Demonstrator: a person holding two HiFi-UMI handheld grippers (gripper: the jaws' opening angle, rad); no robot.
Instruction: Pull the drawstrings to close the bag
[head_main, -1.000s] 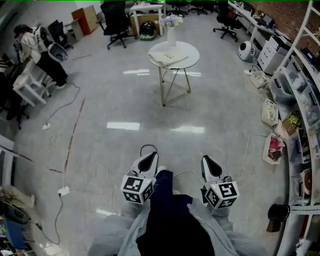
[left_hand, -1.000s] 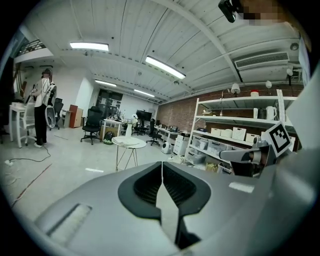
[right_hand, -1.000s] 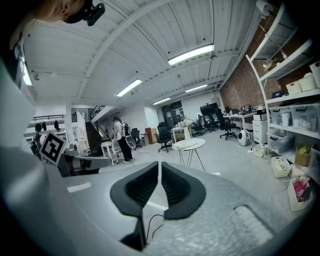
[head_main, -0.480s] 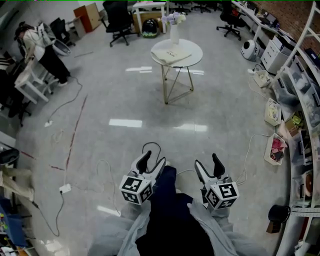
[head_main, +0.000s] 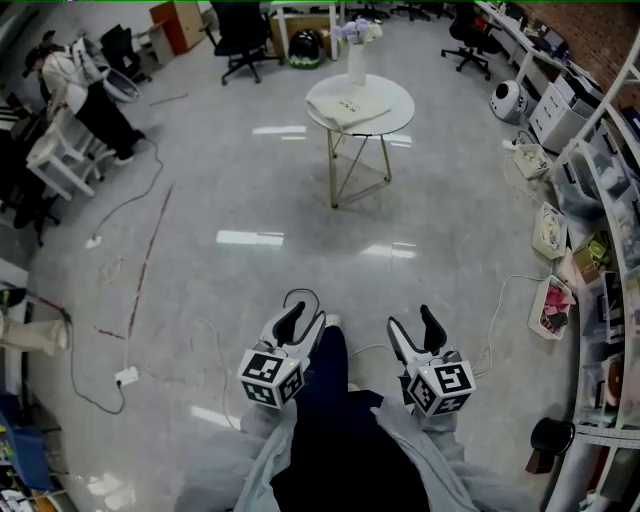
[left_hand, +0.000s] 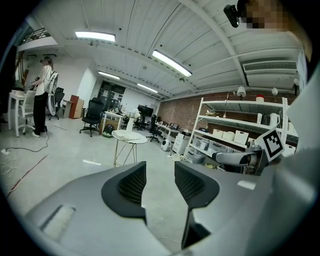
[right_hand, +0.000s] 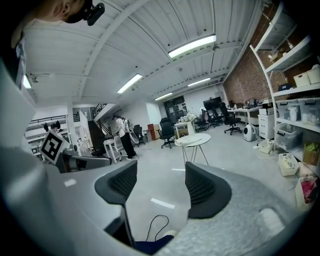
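left gripper (head_main: 305, 316) and right gripper (head_main: 412, 324) were open, empty, jaws just easing inward; bag (head_main: 352, 108) lay on round table (head_main: 402, 96), well ahead, centred between them; neither nearer

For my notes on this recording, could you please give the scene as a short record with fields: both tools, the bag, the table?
left tool: open, empty; jaws just narrowed a little
right tool: open, empty; jaws just narrowed a little
bag: lies on the round table, untouched
vase: stands on that table, behind the bag
task: not begun; both tools are far from the bag
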